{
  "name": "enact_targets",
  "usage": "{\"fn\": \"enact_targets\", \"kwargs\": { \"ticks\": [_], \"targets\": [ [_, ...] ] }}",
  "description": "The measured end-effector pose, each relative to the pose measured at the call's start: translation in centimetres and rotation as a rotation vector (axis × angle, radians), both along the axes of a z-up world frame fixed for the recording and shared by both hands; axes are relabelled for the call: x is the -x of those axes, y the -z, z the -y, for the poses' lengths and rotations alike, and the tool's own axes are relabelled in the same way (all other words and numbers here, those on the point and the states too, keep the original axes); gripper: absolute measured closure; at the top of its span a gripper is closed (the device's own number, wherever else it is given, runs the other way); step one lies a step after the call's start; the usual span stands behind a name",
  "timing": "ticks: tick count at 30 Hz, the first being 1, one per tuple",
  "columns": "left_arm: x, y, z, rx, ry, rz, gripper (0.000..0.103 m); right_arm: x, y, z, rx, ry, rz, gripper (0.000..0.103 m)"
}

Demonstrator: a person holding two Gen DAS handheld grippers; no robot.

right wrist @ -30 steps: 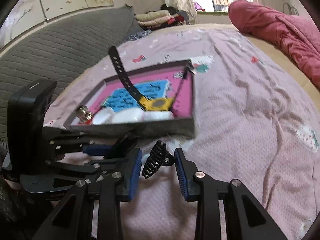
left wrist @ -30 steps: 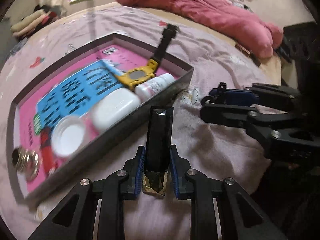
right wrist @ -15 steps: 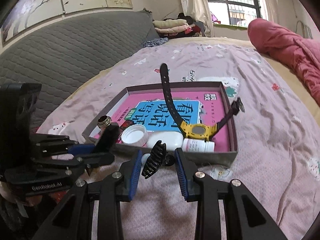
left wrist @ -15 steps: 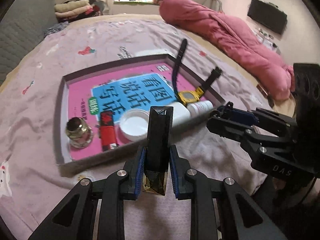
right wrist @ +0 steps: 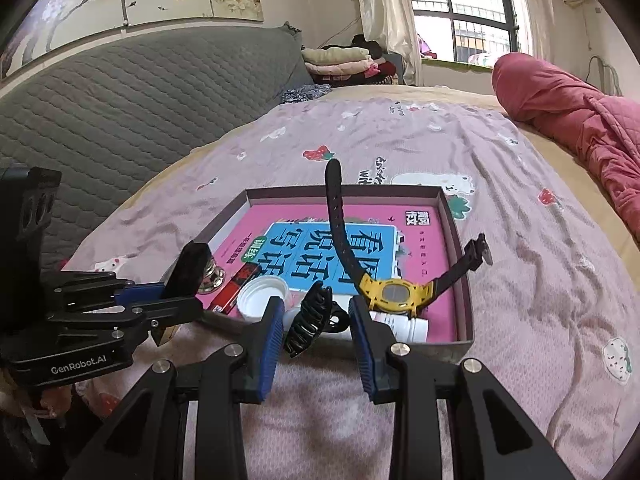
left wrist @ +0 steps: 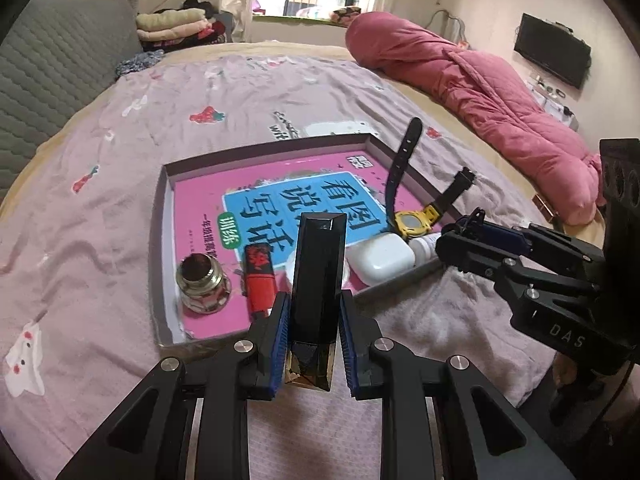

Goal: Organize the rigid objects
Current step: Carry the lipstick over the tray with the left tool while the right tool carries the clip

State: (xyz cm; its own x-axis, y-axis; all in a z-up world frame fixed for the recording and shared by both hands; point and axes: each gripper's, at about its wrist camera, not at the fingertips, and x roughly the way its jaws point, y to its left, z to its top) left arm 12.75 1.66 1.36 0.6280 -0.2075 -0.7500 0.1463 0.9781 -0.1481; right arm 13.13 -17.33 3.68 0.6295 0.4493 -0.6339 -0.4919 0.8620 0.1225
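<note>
In the left wrist view my left gripper (left wrist: 313, 334) sits at lower centre, fingers clamped on a black faceted bar (left wrist: 318, 276), held over the tray's (left wrist: 160, 248) near rim, I judge for dropping in. In the right wrist view my right gripper (right wrist: 316, 330) pinches a black hair clip (right wrist: 308, 322) likewise. The tray rests on a bed (right wrist: 540, 280); a window (right wrist: 476, 16) lights the room.
</note>
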Motion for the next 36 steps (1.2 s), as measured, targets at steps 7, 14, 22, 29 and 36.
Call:
{"fn": "enact_targets", "kwargs": {
  "ticks": [7, 14, 22, 29, 36],
  "targets": [
    [-0.8, -0.1, -1.8, 0.010, -0.049, 0.013, 0.080, -1.2, -0.7, -0.1, 0.003, 0.019, 0.030, 0.069],
    [-1.5, -1.1, -3.4, -0.007, -0.094, 0.055, 0.079, -2.3, -1.7, 0.0, -0.007, 0.043, 0.057, 0.069],
    [-1.8, -1.2, -4.4, -0.011, -0.108, 0.066, 0.080, -2.9, -2.4, 0.1, -0.028, 0.058, 0.076, 0.069],
    [-2.8, 0.8, -3.5, -0.027, -0.094, 0.001, 0.079, -2.9, 0.1, -0.5, 0.000, 0.055, 0.028, 0.069],
    [-3.1, 2.4, -3.6, -0.008, -0.092, -0.056, 0.080, -2.9, 1.5, -0.7, 0.022, 0.049, 0.008, 0.069]
  ]
}}
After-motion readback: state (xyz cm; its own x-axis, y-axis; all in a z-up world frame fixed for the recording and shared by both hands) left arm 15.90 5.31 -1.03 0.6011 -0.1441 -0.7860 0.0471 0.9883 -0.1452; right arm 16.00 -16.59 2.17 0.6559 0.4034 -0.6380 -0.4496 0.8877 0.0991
